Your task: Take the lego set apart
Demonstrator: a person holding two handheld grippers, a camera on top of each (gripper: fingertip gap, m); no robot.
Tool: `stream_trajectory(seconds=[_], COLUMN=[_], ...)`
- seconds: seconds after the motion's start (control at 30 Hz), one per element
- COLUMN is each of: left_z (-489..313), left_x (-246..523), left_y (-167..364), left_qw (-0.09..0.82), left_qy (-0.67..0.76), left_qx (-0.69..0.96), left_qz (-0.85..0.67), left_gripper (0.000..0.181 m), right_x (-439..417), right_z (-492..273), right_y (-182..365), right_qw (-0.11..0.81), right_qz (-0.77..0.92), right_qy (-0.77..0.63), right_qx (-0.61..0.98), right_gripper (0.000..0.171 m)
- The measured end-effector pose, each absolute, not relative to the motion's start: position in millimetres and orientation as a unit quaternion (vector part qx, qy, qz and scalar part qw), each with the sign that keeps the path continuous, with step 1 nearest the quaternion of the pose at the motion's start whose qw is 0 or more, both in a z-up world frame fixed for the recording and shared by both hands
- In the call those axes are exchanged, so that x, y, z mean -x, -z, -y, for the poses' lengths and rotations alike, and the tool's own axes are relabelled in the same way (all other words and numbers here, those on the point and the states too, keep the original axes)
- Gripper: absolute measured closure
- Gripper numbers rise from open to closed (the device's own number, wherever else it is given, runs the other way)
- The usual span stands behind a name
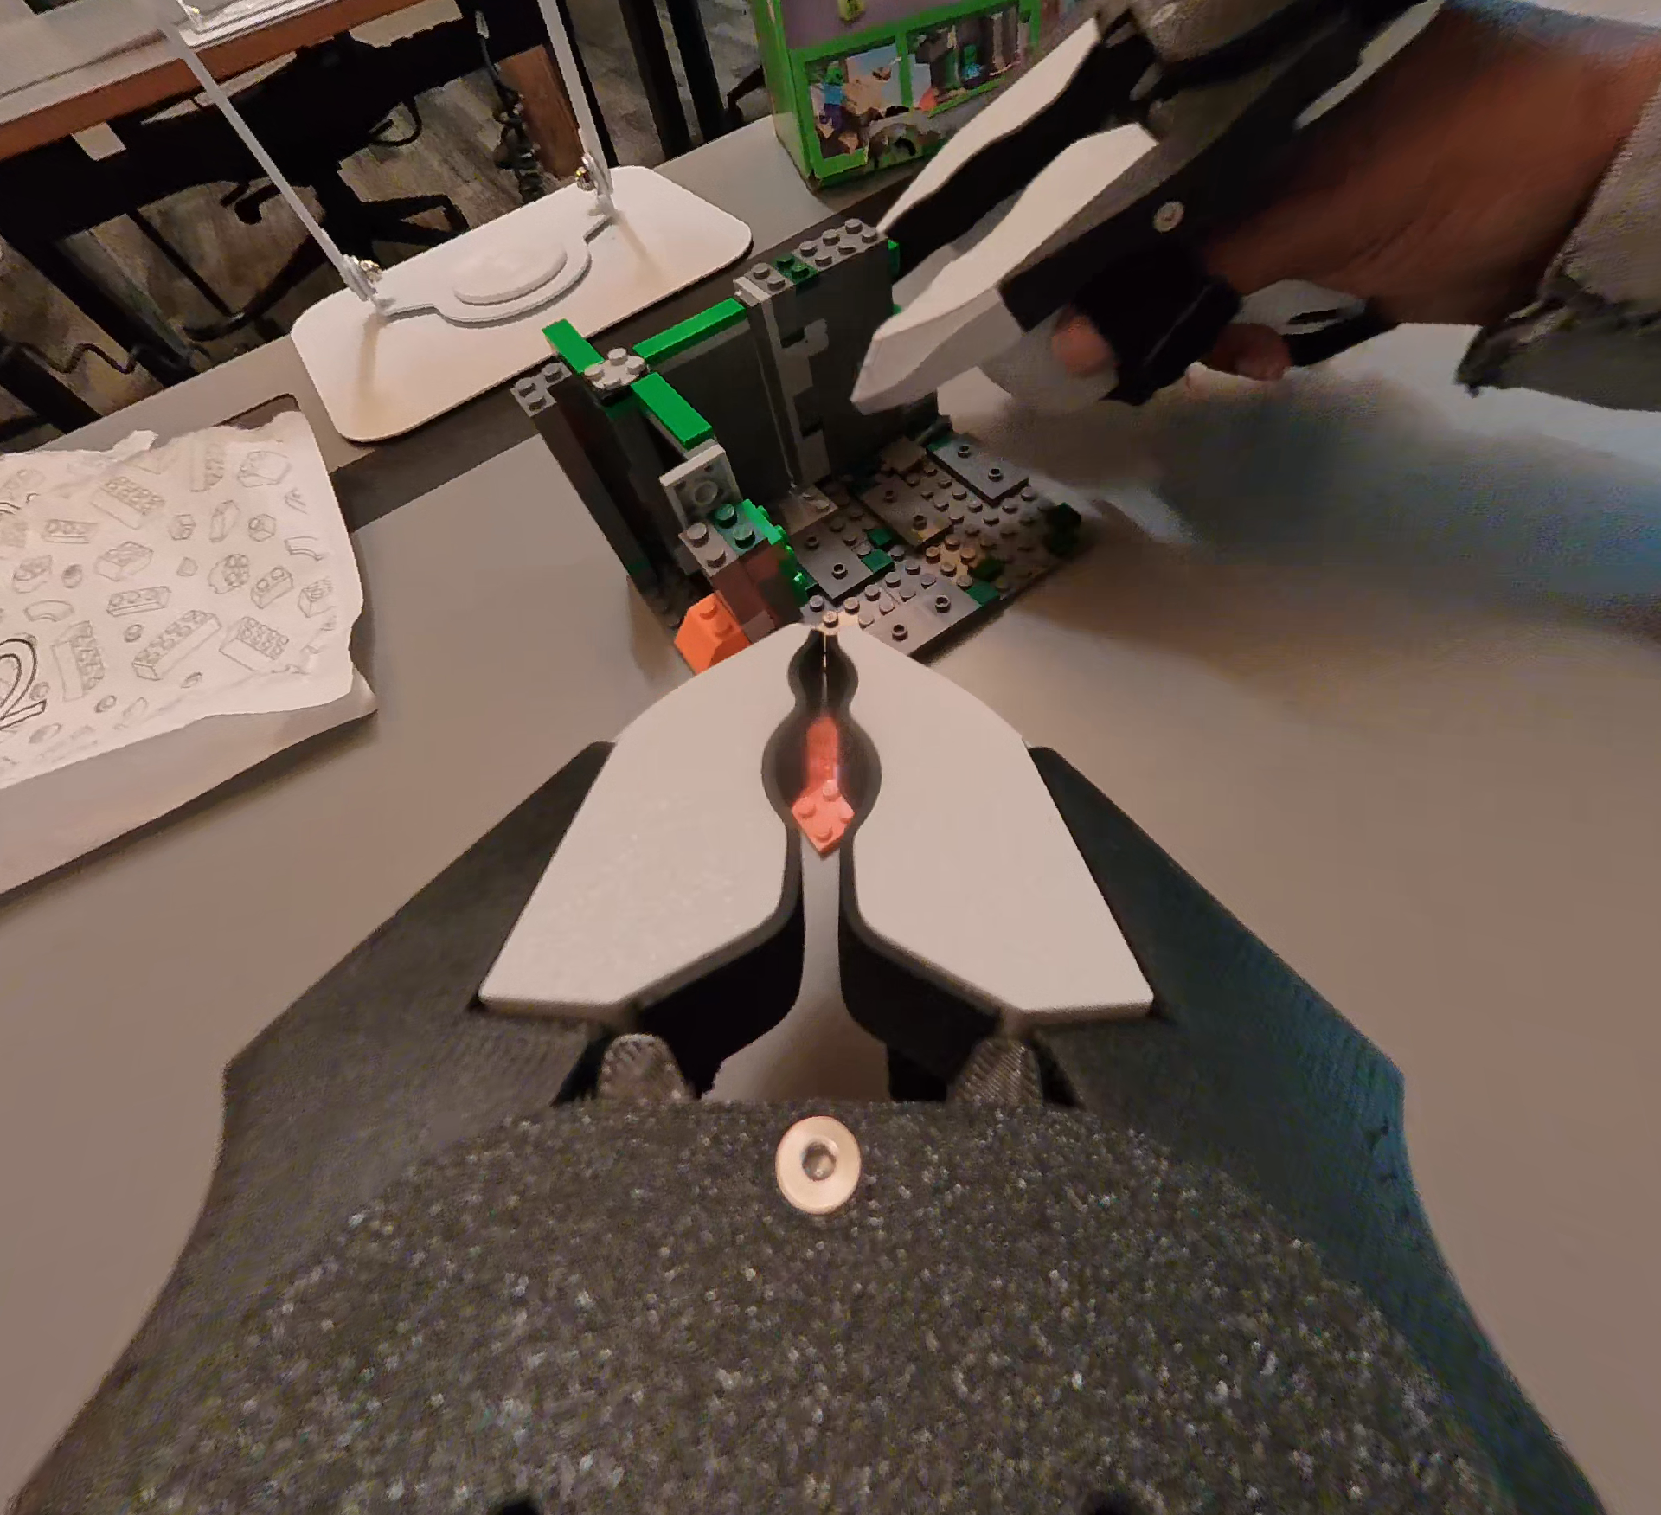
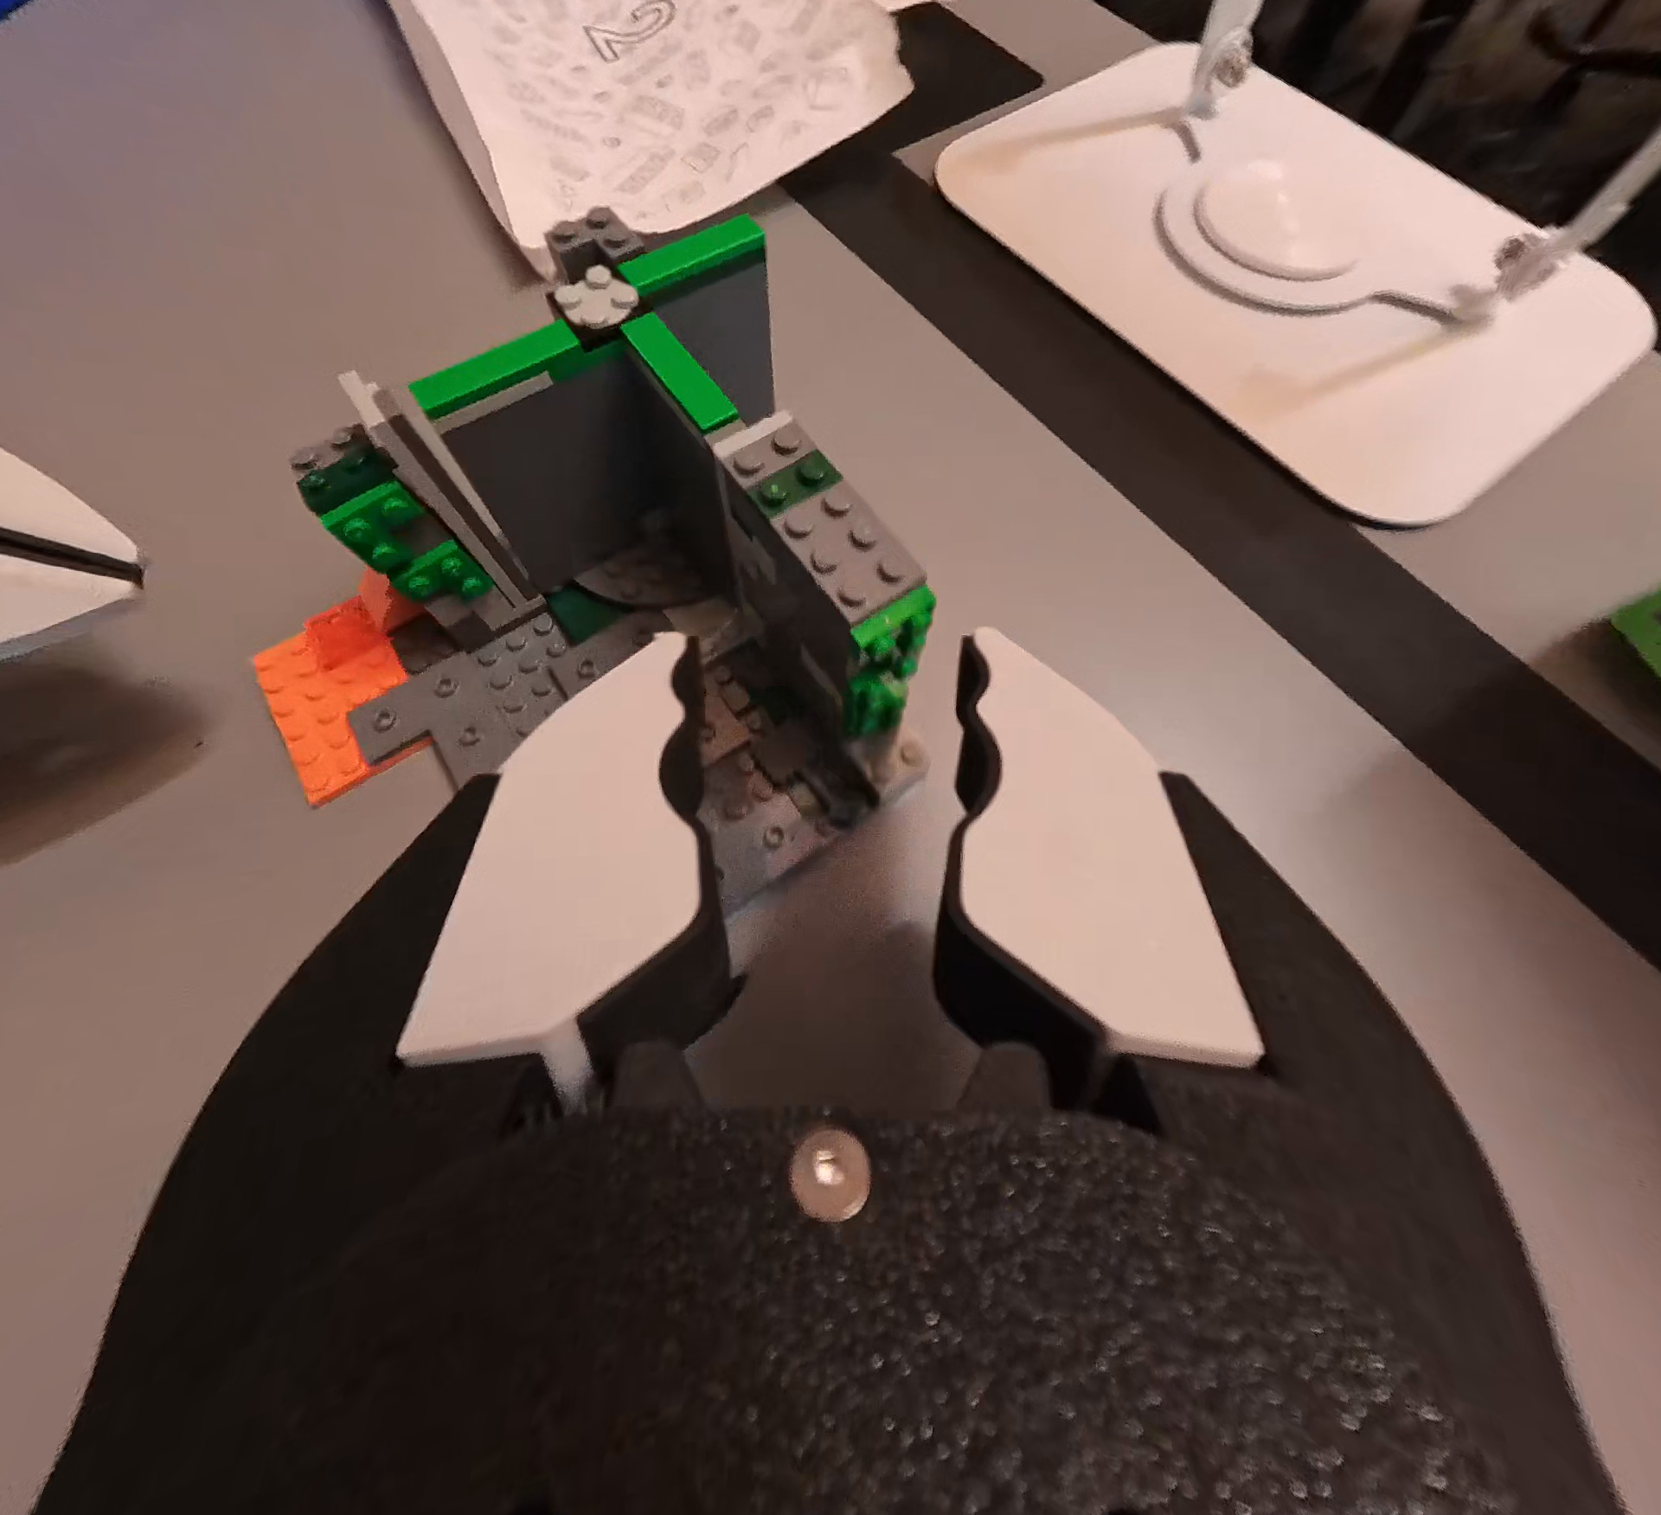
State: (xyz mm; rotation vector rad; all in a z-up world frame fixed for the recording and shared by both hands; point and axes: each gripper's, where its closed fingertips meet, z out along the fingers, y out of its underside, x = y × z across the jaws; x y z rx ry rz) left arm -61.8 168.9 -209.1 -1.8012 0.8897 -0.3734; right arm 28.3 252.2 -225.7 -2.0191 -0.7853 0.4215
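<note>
The lego set (image 1: 809, 429) stands on the grey table: dark grey walls with green trim on a studded grey base; it also shows in the right wrist view (image 2: 629, 483). My right gripper (image 2: 822, 649) is open. Its fingers straddle the near wall (image 2: 809, 573), which has a grey studded top and green foliage, and the pads do not press on it. It also shows in the left wrist view (image 1: 876, 308), a hand holding it, reaching in from the upper right. My left gripper (image 1: 827, 638) is shut, just in front of the base's near corner. An orange plate (image 1: 822, 798) shows through the opening between its fingers.
A white paper bag printed with brick drawings (image 1: 153, 573) lies to the left. A white stand base (image 1: 503, 303) with thin rods sits behind the set. A green lego box (image 1: 908, 16) stands at the back. An orange base plate (image 2: 315, 708) joins the set's side. My right gripper's tips are some 20 cm from the white stand base (image 1: 503, 303).
</note>
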Motion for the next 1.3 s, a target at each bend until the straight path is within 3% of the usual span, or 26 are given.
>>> stream_trajectory(seconds=[0.1,0.63,0.73,0.8,1.03,1.17,1.3], left_z=[-171.9,-185.3,-186.3,-186.2,-186.9,-186.9,-187.1], left_x=[64.0,75.4,77.1,76.8,72.7,71.0,71.1], left_y=[209.4,214.0,213.9,213.9,214.1,216.0,216.1], left_qw=[0.523,0.522,0.524,0.524,0.531,0.535,0.538], left_qy=[0.156,0.159,0.158,0.158,0.147,0.13,0.12], left_qx=[0.753,0.76,0.76,0.76,0.758,0.756,0.757], left_qz=[-0.368,-0.352,-0.35,-0.349,-0.349,-0.353,-0.351], left_gripper=[0.181,0.181,0.181,0.18,0.181,0.181,0.181], right_x=[-23.0,-37.8,-43.4,-50.5,-59.4,-55.5,-58.9], right_z=[-262.0,-325.7,-320.9,-311.6,-246.2,-217.0,-213.2], right_y=[225.4,224.5,212.0,195.2,141.5,146.5,161.3], right_qw=[0.455,0.459,0.472,0.492,0.565,0.567,0.568], right_qz=[0.338,0.358,0.338,0.322,0.229,0.197,0.16], right_qy=[-0.178,-0.208,-0.219,-0.218,-0.201,-0.178,-0.144], right_qx=[0.804,0.786,0.784,0.779,0.767,0.78,0.794], right_gripper=[0.141,0.145,0.124,0.119,0.126,0.127,0.141])
